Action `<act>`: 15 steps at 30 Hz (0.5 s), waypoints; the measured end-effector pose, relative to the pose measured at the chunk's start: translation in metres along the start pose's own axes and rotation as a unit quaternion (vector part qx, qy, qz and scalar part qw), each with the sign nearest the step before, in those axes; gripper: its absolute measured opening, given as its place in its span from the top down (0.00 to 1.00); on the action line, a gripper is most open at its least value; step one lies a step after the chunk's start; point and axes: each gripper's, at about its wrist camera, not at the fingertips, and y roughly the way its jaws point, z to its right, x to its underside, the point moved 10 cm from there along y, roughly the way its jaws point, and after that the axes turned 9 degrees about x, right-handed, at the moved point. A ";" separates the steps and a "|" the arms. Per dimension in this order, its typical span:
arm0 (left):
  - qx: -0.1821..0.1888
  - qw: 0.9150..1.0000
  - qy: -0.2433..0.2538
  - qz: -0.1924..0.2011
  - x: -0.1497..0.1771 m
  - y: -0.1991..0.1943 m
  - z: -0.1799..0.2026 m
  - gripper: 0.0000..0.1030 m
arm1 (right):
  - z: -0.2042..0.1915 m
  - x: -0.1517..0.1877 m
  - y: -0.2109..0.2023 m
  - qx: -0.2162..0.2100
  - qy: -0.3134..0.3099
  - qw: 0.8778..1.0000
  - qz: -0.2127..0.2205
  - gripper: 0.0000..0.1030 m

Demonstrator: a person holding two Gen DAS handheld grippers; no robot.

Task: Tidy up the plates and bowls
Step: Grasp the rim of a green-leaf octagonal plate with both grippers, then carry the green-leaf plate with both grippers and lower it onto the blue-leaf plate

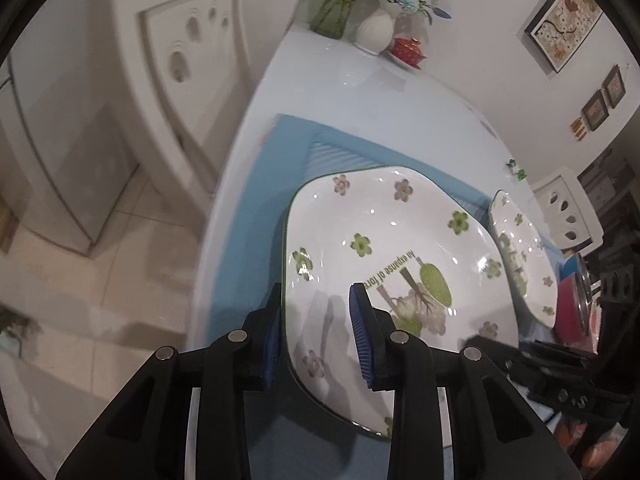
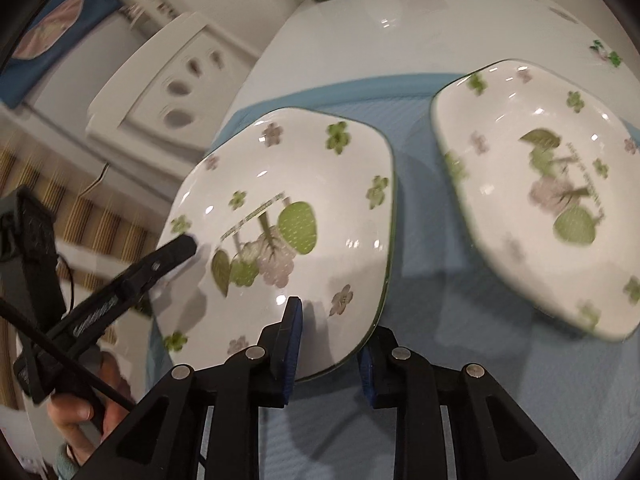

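A white square plate with green and pink flowers [image 1: 384, 248] [image 2: 280, 224] is held tilted above the blue placemat [image 1: 256, 208]. My left gripper [image 1: 316, 320] is shut on its left rim; one of its fingers [image 2: 176, 252] shows at the plate's left edge in the right wrist view. My right gripper [image 2: 332, 340] is shut on the plate's near rim, one pad above and one below. A second plate of the same pattern [image 2: 540, 192] [image 1: 524, 256] lies on the mat to the right.
The pale table [image 1: 360, 92] carries a white vase with flowers [image 1: 376, 28], a glass vase [image 1: 340, 4] and a red lidded cup [image 1: 408, 50] at the far end. White chairs [image 1: 188, 64] [image 2: 160, 92] stand at the left. A red container [image 1: 572, 304] sits at the right.
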 end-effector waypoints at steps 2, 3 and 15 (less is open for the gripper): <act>0.004 1.000 -0.005 -0.002 0.001 -0.002 -0.005 0.73 | -0.009 0.009 -0.001 -0.014 -0.012 1.000 -0.011 0.76; 0.008 1.000 -0.008 -0.002 0.001 -0.002 -0.007 0.73 | -0.008 0.012 0.001 -0.015 -0.007 1.000 -0.018 0.76; -0.035 0.999 0.034 0.001 -0.013 0.018 -0.002 0.72 | -0.002 -0.023 0.011 0.018 -0.074 0.997 0.021 0.73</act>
